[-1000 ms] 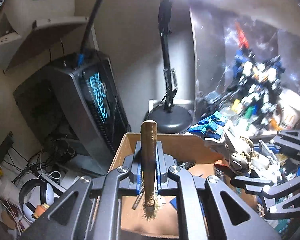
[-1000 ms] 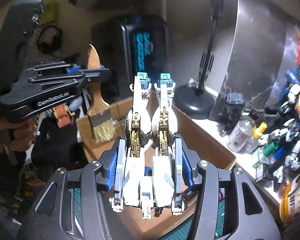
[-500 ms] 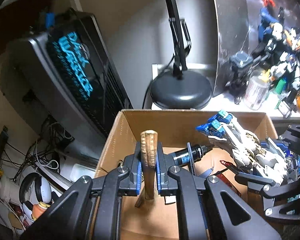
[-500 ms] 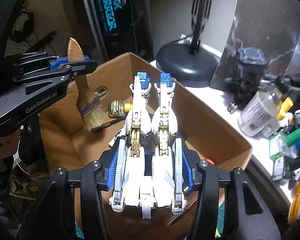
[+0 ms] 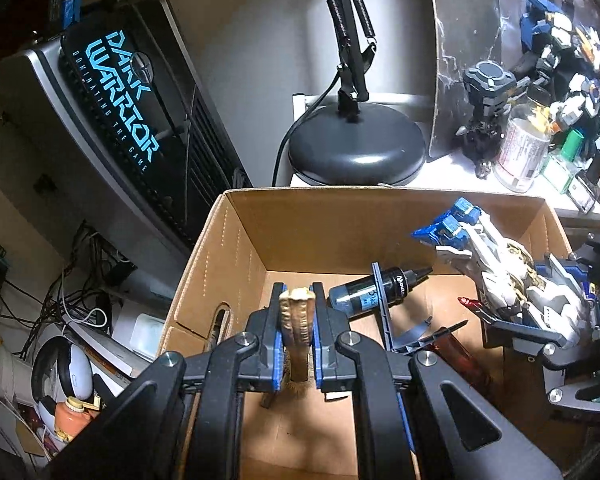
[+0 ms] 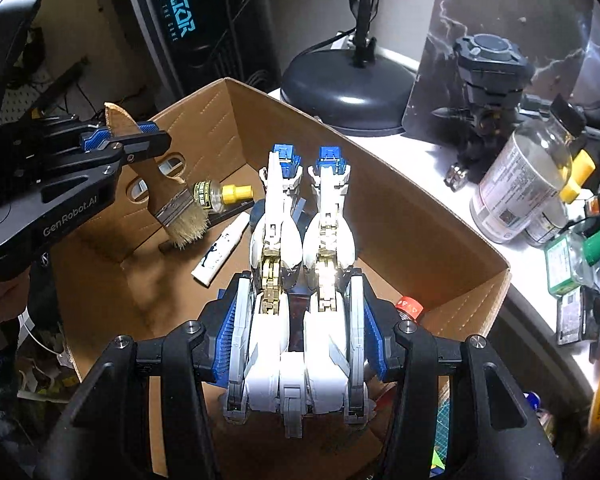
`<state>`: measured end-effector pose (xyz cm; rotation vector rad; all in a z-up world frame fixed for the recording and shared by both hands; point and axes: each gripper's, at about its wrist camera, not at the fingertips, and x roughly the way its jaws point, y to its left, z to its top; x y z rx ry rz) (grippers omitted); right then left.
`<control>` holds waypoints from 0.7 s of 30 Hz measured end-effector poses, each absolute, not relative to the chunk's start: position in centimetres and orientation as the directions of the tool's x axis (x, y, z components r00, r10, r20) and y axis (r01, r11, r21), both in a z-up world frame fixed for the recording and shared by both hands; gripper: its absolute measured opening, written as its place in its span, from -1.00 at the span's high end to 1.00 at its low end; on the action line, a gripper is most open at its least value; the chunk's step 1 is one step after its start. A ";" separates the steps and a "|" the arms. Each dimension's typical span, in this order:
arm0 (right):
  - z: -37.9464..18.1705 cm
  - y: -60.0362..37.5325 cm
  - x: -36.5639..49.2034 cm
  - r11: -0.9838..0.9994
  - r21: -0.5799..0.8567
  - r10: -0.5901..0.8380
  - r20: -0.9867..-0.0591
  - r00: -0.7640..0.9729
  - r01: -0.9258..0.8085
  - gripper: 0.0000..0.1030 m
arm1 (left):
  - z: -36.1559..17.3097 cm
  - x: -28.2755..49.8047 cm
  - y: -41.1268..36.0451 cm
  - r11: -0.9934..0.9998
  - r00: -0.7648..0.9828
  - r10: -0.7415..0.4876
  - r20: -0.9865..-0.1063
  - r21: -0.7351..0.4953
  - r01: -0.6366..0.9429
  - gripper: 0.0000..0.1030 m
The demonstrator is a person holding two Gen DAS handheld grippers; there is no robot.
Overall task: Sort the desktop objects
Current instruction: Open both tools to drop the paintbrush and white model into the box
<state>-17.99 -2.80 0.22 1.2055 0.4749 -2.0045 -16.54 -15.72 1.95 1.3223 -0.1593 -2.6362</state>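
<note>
The paintbrush (image 6: 162,184) hangs over the left part of the open cardboard box (image 6: 420,216), its long axis slanting: wooden handle end up and to the left, pale bristles down and to the right, just above the box floor as far as the right wrist view shows. The left gripper (image 5: 298,336) is clamped narrowly on the handle, blue pads pressing both flat sides (from its own camera the handle stands nearly end-on between the fingers).

The white, blue and gold model robot part (image 6: 300,280) lies lengthwise between the fingers of the right gripper (image 6: 298,312), which grip it across its width at a moderate spread. Its two parallel legs point away from the camera and downward into the box, blue feet farthest out. In the left wrist view it enters from the right, blue ends aimed left, over the box interior.

On the box floor lie a small jar with a yellow cap (image 6: 220,194), a white tube (image 6: 222,250), a dark dropper bottle (image 5: 376,286) and a red-capped item (image 6: 410,306) near the right wall.

Behind the box stand a black lamp base (image 5: 356,148), a clear bottle (image 6: 520,184) and a computer tower lettered "DARK WARRIOR" (image 5: 120,96).
</note>
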 end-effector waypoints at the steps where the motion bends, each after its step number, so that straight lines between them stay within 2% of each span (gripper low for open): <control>1: 0.2 -2.7 -18.0 -0.661 0.057 -0.401 -0.870 -0.288 0.748 0.01 | 2.0 -16.5 -15.6 -0.976 -0.589 -0.218 -0.778 0.182 0.121 0.78; 2: 0.2 -2.7 -18.0 -0.663 0.058 -0.401 -0.869 -0.289 0.746 -0.02 | 2.1 -16.3 -15.5 -0.970 -0.597 -0.243 -0.764 0.205 0.132 0.75; 3: 0.3 -2.7 -18.0 -0.668 0.057 -0.402 -0.866 -0.296 0.742 -0.21 | 2.1 -16.2 -15.4 -0.963 -0.605 -0.268 -0.750 0.228 0.144 0.68; 4: 0.6 -2.5 -18.0 -0.677 0.048 -0.404 -0.858 -0.316 0.735 -0.35 | 2.2 -16.0 -15.3 -0.955 -0.612 -0.293 -0.734 0.251 0.157 0.25; 5: 0.9 -2.4 -17.9 -0.684 0.037 -0.406 -0.849 -0.338 0.729 -0.34 | 2.4 -15.6 -15.0 -0.949 -0.634 -0.311 -0.708 0.271 0.162 -0.30; 6: 1.3 -2.2 -17.9 -0.687 0.037 -0.412 -0.842 -0.348 0.725 -0.34 | 2.6 -15.2 -14.7 -0.942 -0.655 -0.327 -0.681 0.291 0.168 -0.59; 8: 2.0 -1.5 -17.8 -0.693 0.049 -0.430 -0.828 -0.359 0.719 -0.35 | 3.0 -14.4 -14.2 -0.927 -0.687 -0.359 -0.632 0.328 0.183 -0.67; 11: 2.9 -0.7 -17.4 -0.692 0.054 -0.450 -0.812 -0.372 0.720 -0.35 | 3.5 -13.1 -13.4 -0.914 -0.714 -0.377 -0.590 0.362 0.183 -0.67; 21: 5.2 0.5 -15.9 -0.682 0.066 -0.507 -0.760 -0.406 0.728 -0.35 | 5.1 -9.8 -11.6 -0.929 -0.770 -0.333 -0.545 0.329 0.169 -0.68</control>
